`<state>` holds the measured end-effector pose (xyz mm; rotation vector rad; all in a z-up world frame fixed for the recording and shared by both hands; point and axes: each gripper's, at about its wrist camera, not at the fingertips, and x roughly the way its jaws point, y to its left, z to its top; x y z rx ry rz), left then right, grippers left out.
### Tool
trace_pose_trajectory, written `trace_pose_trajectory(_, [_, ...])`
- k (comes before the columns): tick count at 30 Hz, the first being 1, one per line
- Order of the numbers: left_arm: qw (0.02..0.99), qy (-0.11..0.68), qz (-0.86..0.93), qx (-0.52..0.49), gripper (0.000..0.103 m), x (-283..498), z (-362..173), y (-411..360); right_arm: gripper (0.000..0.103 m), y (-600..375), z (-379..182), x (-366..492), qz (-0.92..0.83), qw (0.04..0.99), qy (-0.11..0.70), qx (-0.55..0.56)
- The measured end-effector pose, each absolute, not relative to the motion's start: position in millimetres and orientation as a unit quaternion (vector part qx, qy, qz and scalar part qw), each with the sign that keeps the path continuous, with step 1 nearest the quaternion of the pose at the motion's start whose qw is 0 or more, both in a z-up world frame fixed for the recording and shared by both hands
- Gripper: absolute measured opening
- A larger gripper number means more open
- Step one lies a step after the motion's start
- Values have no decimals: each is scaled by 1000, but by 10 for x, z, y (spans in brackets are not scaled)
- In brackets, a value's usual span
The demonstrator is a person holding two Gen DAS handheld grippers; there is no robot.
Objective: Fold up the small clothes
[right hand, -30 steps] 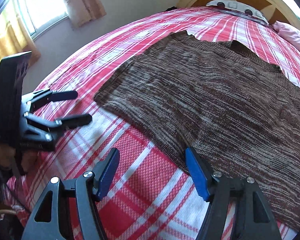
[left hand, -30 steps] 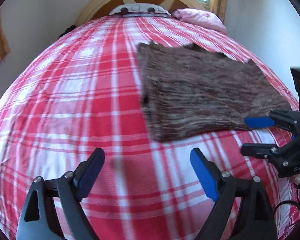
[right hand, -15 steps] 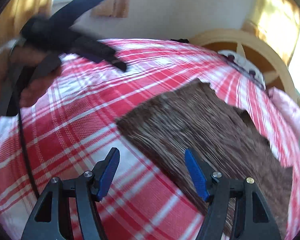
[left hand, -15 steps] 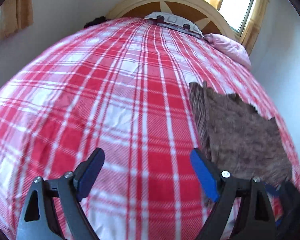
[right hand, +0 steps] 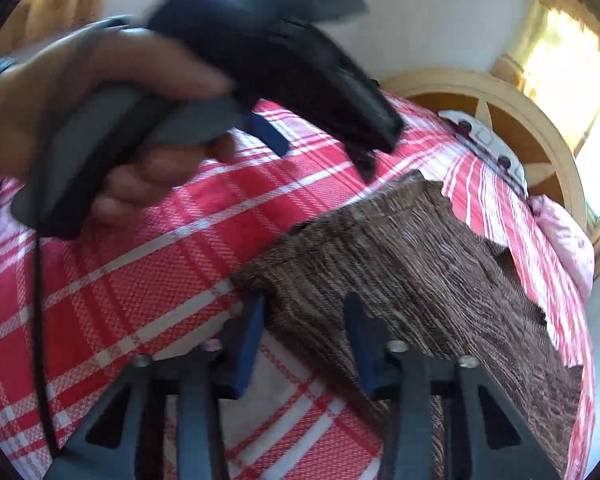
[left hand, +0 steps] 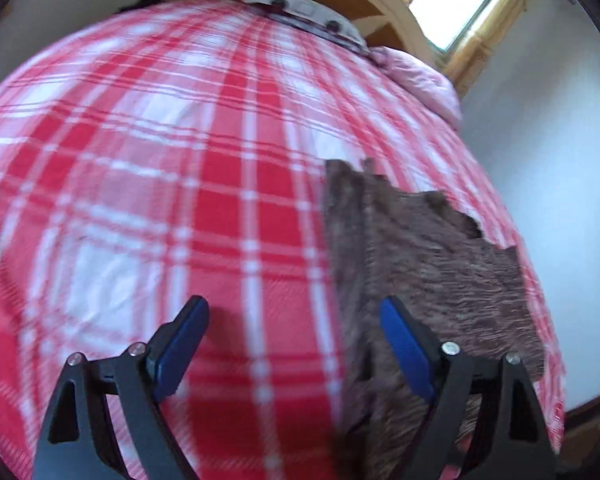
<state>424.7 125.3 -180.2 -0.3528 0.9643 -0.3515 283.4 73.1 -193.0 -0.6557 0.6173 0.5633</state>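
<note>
Right wrist view: brown knit garment (right hand: pixel 420 280) lying flat on the red-and-white plaid bedcover (right hand: pixel 120 280), its near corner between the fingers of the right gripper (right hand: pixel 304 332). Jaws have just been closing, now narrow; cannot tell whether the pads press the cloth. Person's hand (right hand: pixel 80 112) holding the left gripper (right hand: pixel 328 120), above the cover at far left, blurred. Left wrist view: left gripper (left hand: pixel 292 344) jaws wide, nothing held; garment (left hand: pixel 440 272) at right, its edge by the right blue finger (left hand: pixel 404 352). Pink pillow (left hand: pixel 424 80) and wooden headboard (left hand: pixel 384 4) far.
</note>
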Motion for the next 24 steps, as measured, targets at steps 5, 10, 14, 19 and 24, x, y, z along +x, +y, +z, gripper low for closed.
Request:
trace_pose_trajectory(5, [854,452,-202,-159,87,4460,-1739,1003,20,809,-1983,2760,264,859,279,-337])
trace_pose_trajectory(10, [858,459,-194,-123,78,4698,-1771,816,20,788,-1973,2759,265,861,282,-330])
trace_pose_trajectory(14, [861,453,-187,-134,70,4822,-1827,855,13,809,-1987,2703,267,859,279,-336])
trace_pose_trajectory(19, [854,457,-201,-148,11,4853,-1881,904,7,778,-1951,2714,276,858,283,-327])
trace_pose_trajectory(24, [855,445,-199,-176,9,4798,-1817,981,5,675,-1848,2755,283,864,287,-303])
